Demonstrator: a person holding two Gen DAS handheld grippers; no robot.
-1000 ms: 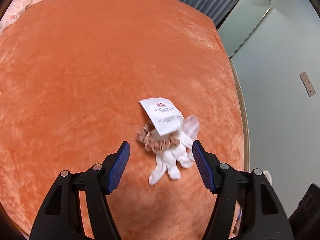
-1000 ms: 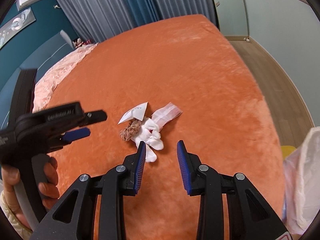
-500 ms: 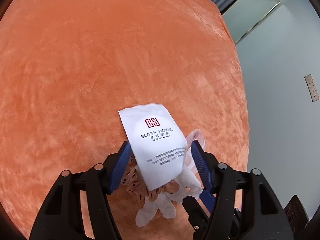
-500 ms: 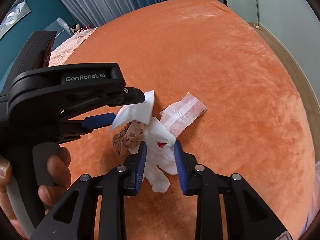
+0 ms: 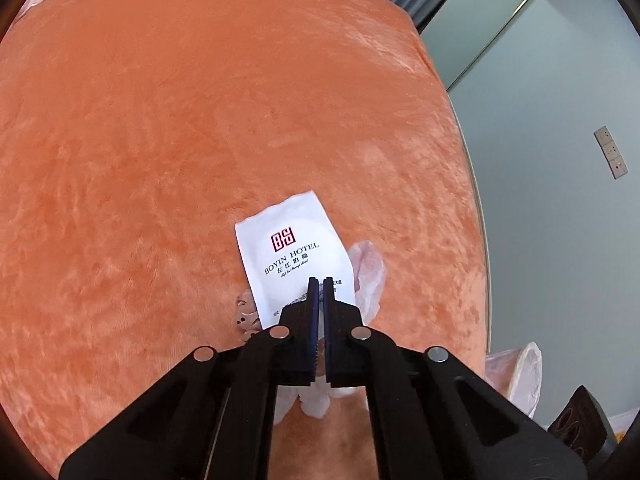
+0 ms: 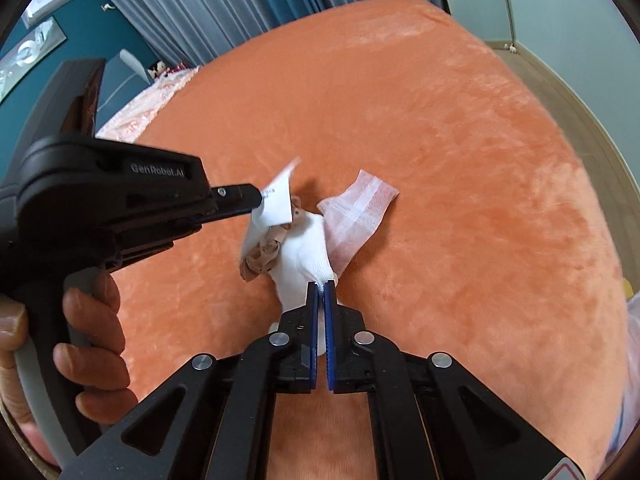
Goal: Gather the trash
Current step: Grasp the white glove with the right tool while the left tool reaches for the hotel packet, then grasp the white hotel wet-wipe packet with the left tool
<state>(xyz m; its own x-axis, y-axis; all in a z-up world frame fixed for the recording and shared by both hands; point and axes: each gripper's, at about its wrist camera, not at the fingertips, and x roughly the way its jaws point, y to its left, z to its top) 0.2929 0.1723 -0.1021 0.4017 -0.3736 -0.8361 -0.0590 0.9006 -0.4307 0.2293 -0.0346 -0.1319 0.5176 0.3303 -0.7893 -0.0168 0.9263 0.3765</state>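
On the orange bed (image 5: pixel 200 128) a small heap of trash is lying. The left gripper (image 5: pixel 321 280) is pinching the white hotel sachet (image 5: pixel 294 252) with its fingers just closed on it, and the right gripper (image 6: pixel 321 283) is just closing on the white sock (image 6: pixel 300 256). A thin plastic wrapper (image 6: pixel 360 208) is touching the sock.

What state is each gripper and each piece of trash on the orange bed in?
Left gripper: shut on the white printed hotel sachet.
Right gripper: shut on the white fabric sock.
Brown crumpled stocking: loose, against the sock.
Translucent pinkish wrapper: lying ungripped on the orange bed.
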